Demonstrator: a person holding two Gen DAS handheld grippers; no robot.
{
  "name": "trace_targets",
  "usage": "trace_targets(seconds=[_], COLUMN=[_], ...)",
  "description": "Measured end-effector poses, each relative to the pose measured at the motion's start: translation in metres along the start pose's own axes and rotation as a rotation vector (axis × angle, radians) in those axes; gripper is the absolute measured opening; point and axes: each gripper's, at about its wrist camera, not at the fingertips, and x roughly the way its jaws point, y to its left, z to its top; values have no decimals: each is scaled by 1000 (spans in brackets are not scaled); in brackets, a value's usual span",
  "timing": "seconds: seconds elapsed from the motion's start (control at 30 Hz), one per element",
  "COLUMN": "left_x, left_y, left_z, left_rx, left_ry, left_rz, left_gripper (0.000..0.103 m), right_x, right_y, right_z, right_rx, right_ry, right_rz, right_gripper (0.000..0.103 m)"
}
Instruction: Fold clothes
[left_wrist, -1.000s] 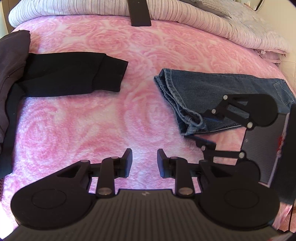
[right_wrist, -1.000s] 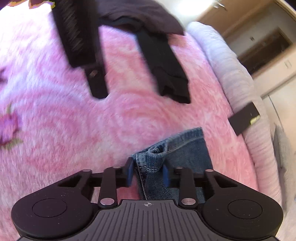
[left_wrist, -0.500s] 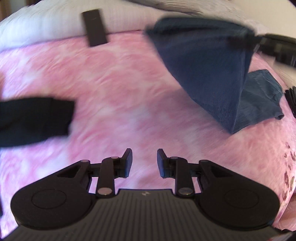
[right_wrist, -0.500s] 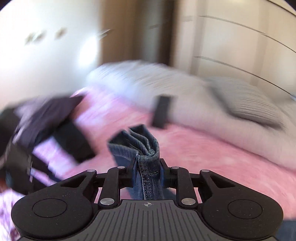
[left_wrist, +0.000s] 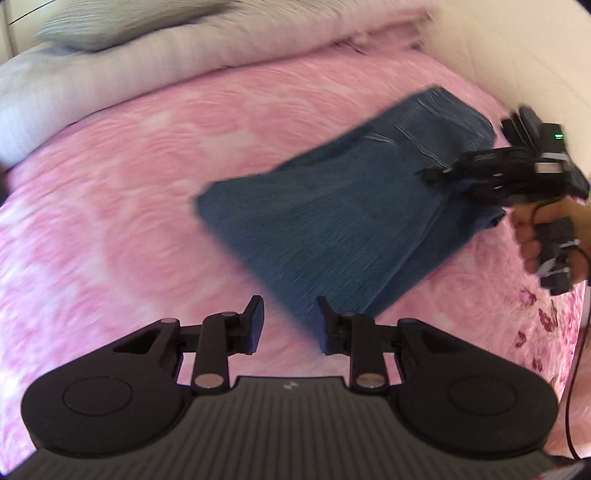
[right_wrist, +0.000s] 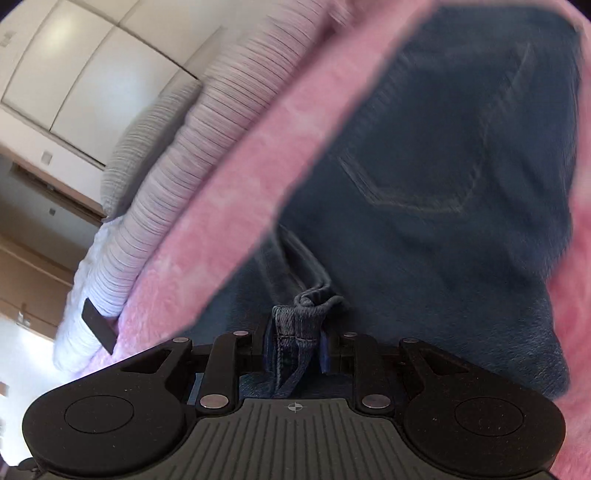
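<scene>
Blue jeans (left_wrist: 332, 221) lie folded over on the pink bedspread (left_wrist: 129, 184), right of centre in the left wrist view. My left gripper (left_wrist: 290, 321) is open and empty, just in front of the jeans' near fold. My right gripper (right_wrist: 295, 347) is shut on the jeans' bunched hem end (right_wrist: 295, 321), held over the back-pocket part of the jeans (right_wrist: 443, 166). It also shows in the left wrist view (left_wrist: 436, 171), at the jeans' far right end, with the hand holding it.
A striped grey-white duvet (left_wrist: 110, 62) and a pillow (left_wrist: 92, 29) lie along the far side of the bed. A flat black object (right_wrist: 98, 325) rests on the duvet's edge. A wall (left_wrist: 517, 55) borders the bed at right.
My right gripper has carried the jeans' hem end up and over, down onto the waist part, folding them in half. My left gripper has swung right, staying open; the black garment left its view.
</scene>
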Motion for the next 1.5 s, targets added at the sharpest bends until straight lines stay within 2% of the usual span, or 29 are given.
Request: trace_targets(seconds=[0.1,0.2,0.27,0.3,0.4,0.47,0.53,0.67,0.73,0.83,0.9,1.0,1.1,1.2,1.23,1.33,1.37,1.43,1.5], left_x=[10,17,23,27,40,42,44,58,67,95,101,97,75,77,83,97,95,88,76], left_y=[-19,-33,-37,-38,-41,-41,-38,-20,-10,-1,2,9,24,48,54,69,72,74,72], left_z=[12,23,30,32,39,43,48,55,55,49,48,50,46,32,28,22,22,21,19], left_rx=[5,-3,-12,-14,-13,-6,-5,-24,-28,4,19,20,-5,-83,-89,-121,-126,-121,-105], left_ry=[3,-4,6,13,34,27,16,23,42,115,112,110,58,78,100,102,95,76,60], left_rz=[14,36,53,61,78,78,74,69,54,26,9,-13,16,20,21,-12,-20,-29,-24], left_gripper=[24,24,25,25,25,25,26,27,27,27,28,27,26,25,29,39,39,38,32], right_x=[-14,-36,-42,-34,3,5,-6,-37,-50,-62,-55,-40,-8,28,38,38,33,11,-8], right_y=[10,25,22,14,-15,-21,-20,-9,4,29,48,69,81,70,65,73,80,91,102], right_z=[15,37,50,53,55,53,53,44,35,15,-1,-20,-27,-22,-21,-24,-27,-41,-61], right_rx=[-51,-107,-114,-98,-9,-26,-22,-72,-154,-309,-416,-525,-616,-571,-553,-572,-583,-571,-546], right_ry=[3,-84,-126,-96,98,145,130,65,24,-28,-42,-13,9,79,110,103,101,87,104], right_rz=[77,194,219,191,81,42,31,-50,-92,-123,-130,-76,-64,-160,-186,-223,-235,-172,-95], right_gripper=[24,24,24,24,24,25,35,35,35,35,35,35,35,35,35,35,35,35,35])
